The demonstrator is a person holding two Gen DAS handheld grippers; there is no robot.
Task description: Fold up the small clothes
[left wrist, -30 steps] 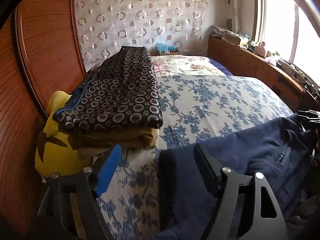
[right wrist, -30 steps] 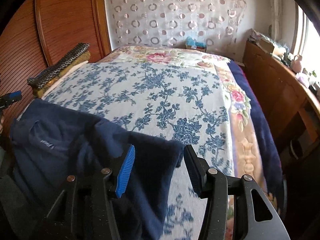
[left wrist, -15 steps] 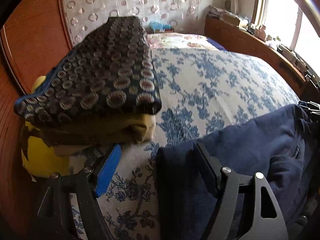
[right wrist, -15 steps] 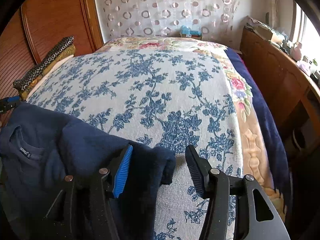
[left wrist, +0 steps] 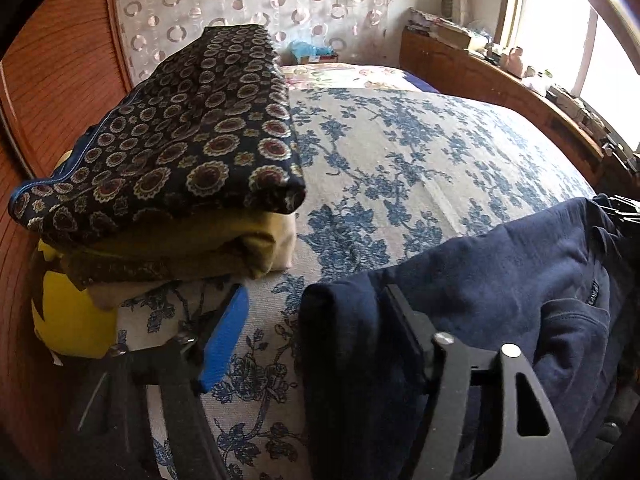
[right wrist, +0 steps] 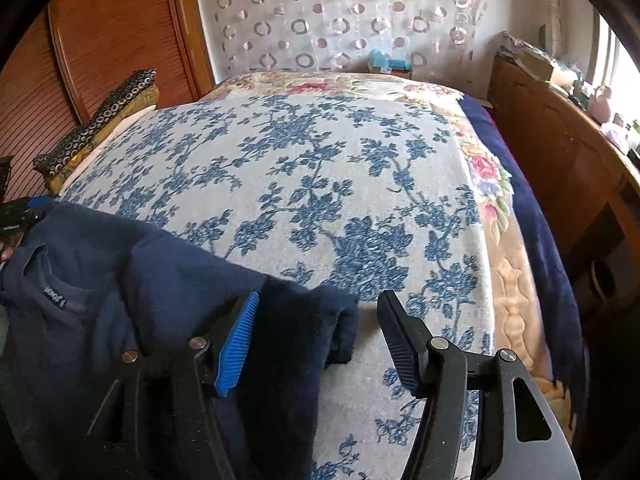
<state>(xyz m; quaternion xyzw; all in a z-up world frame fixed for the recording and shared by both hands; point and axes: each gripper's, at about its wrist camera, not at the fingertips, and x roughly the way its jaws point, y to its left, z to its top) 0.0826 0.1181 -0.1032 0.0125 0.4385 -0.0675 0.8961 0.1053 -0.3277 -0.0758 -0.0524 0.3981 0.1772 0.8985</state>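
The navy top (right wrist: 132, 280) lies spread across the near edge of the flowered bed cover (right wrist: 320, 184), one end under each claw. A risk: the left claw (left wrist: 316, 340) works just beside the stack of folded clothes (left wrist: 172, 160), ahead and to its left, so a sideways swing could topple that pile. Also, a shallow bite on thick cloth could slip.

The left claw's jaws have just been closing, with a fold of the top between them; there is still a gap on the blue pad's side. The right claw (right wrist: 320, 344) has just been opening, about half wide, with the top's end loose between its fingers, touching only the left one.
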